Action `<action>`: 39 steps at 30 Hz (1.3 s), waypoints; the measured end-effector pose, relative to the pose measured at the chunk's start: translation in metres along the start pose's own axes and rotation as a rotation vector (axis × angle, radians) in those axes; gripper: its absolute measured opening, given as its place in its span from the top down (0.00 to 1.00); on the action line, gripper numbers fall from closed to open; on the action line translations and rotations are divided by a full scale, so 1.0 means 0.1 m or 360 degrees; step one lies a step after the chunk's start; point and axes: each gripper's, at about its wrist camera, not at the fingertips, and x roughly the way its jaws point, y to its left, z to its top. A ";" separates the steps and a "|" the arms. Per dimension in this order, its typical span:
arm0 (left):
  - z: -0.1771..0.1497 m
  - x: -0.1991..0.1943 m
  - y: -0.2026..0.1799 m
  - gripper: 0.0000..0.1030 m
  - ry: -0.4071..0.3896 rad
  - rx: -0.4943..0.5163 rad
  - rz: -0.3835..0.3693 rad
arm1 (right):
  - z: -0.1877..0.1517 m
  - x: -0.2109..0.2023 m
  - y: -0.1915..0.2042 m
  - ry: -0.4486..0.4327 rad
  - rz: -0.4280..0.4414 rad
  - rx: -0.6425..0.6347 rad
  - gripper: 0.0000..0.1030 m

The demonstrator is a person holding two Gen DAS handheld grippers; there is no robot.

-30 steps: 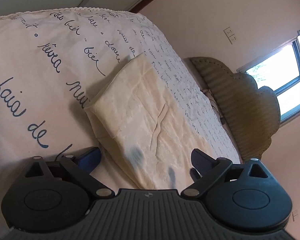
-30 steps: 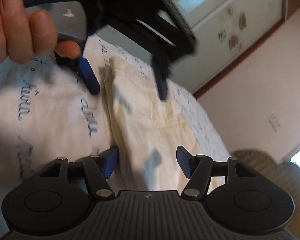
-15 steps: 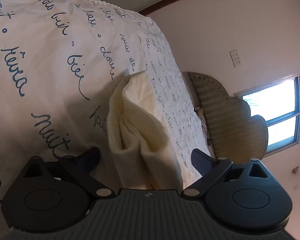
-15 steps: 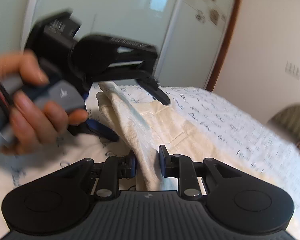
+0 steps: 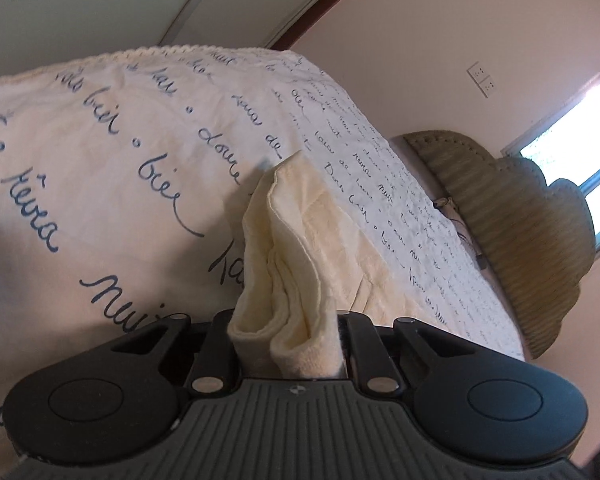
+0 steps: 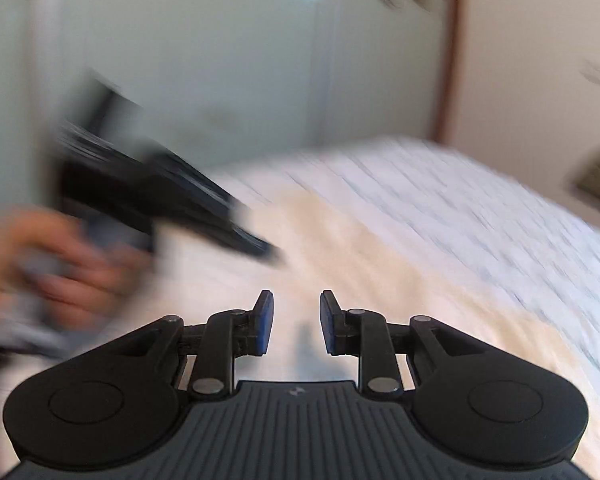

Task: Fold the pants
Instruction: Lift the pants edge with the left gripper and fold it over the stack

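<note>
Two grippers over cream pants (image 5: 300,248) lying on a bedspread (image 5: 100,168) printed with blue script. Left gripper (image 5: 288,344) has just been closing and now pinches a bunched fold of the pants at 6 o'clock of its view, cloth running off toward 12. Right gripper (image 6: 296,320) has its blue pads (image 6: 265,320) a small gap apart, nothing between them, pants (image 6: 360,248) below, blurred. Left gripper (image 6: 180,204) and the hand (image 6: 60,268) holding it smear across 9 o'clock of the right view. Wicker headboard (image 5: 512,232) at 3 o'clock.
</note>
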 end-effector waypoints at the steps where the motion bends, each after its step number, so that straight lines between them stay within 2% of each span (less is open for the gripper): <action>1: -0.01 -0.03 -0.04 0.86 -0.0002 0.0021 0.0007 | -0.06 0.16 -0.03 0.0105 -0.0032 -0.0004 0.77; 4: -0.06 -0.16 -0.21 0.86 -0.0072 0.0122 0.0042 | -0.13 0.16 -0.07 0.0080 0.0000 0.0031 0.76; 7: -0.16 -0.35 -0.47 0.86 -0.0164 0.0240 0.0034 | -0.01 -0.03 -0.14 -0.0081 0.0112 0.0145 0.76; 9: -0.22 -0.48 -0.64 0.86 -0.0212 0.0309 0.0027 | 0.07 -0.08 -0.13 -0.0148 0.0116 0.0158 0.76; 13: -0.37 -0.74 -1.01 0.87 -0.0259 0.0390 -0.0062 | 0.18 -0.10 -0.17 -0.0238 0.0127 0.0231 0.76; 15: -0.48 -0.86 -1.20 0.86 -0.0301 0.0458 -0.0086 | 0.12 -0.32 -0.22 -0.0376 0.0182 0.0313 0.76; 20: -0.78 -1.02 -1.69 0.86 -0.0345 0.0536 -0.0213 | 0.01 -0.83 -0.43 -0.0563 0.0122 0.0385 0.76; 28: -1.34 -0.85 -2.52 0.85 -0.0294 0.0728 -0.0377 | -0.38 -1.54 -0.93 -0.0697 -0.0075 0.0563 0.76; 34: -1.79 -0.45 -2.98 0.83 -0.0177 0.0857 -0.0436 | -0.80 -1.77 -1.42 -0.0688 -0.0218 0.0741 0.76; 39: -2.15 -0.09 -3.19 0.81 -0.0089 0.0979 -0.0434 | -1.18 -1.88 -1.71 -0.0649 -0.0285 0.0936 0.76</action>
